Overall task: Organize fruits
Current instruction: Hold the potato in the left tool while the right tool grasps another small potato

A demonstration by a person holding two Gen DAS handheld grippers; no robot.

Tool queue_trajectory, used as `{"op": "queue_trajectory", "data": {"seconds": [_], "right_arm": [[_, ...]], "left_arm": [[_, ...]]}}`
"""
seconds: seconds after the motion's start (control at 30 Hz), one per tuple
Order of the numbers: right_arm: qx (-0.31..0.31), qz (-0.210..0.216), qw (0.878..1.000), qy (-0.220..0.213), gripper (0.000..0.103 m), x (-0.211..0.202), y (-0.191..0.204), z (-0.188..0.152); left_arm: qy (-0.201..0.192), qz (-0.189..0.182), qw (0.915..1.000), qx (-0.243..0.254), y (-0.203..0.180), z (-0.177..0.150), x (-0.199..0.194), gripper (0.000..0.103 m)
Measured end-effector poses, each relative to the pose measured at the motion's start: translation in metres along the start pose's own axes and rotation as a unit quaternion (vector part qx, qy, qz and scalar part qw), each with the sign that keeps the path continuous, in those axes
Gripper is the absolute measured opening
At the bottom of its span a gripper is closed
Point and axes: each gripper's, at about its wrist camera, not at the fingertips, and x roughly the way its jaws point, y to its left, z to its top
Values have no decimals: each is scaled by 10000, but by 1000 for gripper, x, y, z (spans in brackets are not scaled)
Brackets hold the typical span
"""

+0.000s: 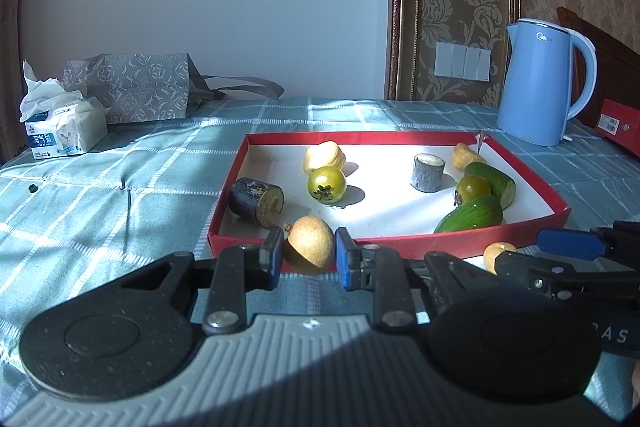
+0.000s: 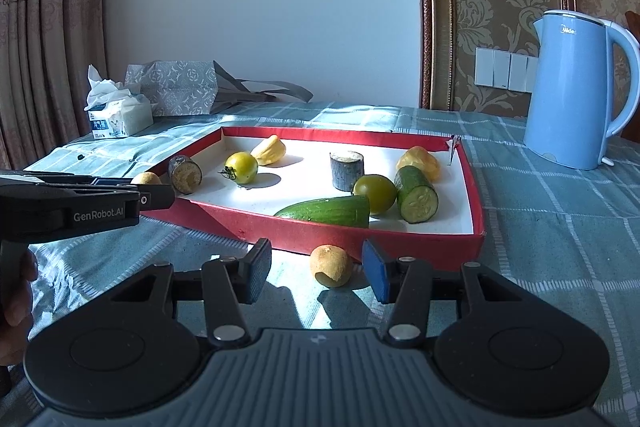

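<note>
A red-walled tray (image 1: 224, 197) (image 2: 400, 241) with a white floor holds two green tomatoes (image 1: 327, 184) (image 2: 241, 167), two cucumber pieces (image 1: 472, 214) (image 2: 328, 211), two dark sugarcane stubs (image 1: 257, 201) (image 2: 346, 170) and two yellow jackfruit pieces (image 1: 324, 156) (image 2: 269, 149). My left gripper (image 1: 308, 250) is shut on a tan longan (image 1: 309, 245) just outside the tray's near wall; it also shows in the right wrist view (image 2: 146, 179). My right gripper (image 2: 316, 277) is open around a second longan (image 2: 331, 265) (image 1: 496, 254) lying on the cloth.
A blue kettle (image 1: 540, 79) (image 2: 576, 87) stands at the back right. A tissue pack (image 1: 60, 125) (image 2: 116, 115) and a patterned bag (image 1: 132, 87) (image 2: 176, 85) sit at the back left. A red box (image 1: 618, 127) lies far right. A checked teal cloth (image 1: 100, 187) covers the table.
</note>
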Motion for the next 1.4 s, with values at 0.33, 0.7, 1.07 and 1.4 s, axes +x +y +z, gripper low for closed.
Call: {"op": "queue_trajectory", "data": {"seconds": [0.33, 0.7, 1.07, 1.4], "right_arm": [[-63, -70, 9999, 90, 49, 3, 1, 0], [-114, -129, 9997, 162, 49, 5, 3, 0], [-128, -172, 9994, 262, 49, 9, 4, -1], [-165, -238, 9985, 460, 43, 17, 6, 0]], "left_arm": [[37, 60, 10000, 1, 2, 0, 2, 24], [71, 98, 9999, 8, 2, 0, 3, 24], [65, 77, 9999, 8, 2, 0, 2, 24], [65, 81, 9999, 15, 2, 0, 2, 24]]}}
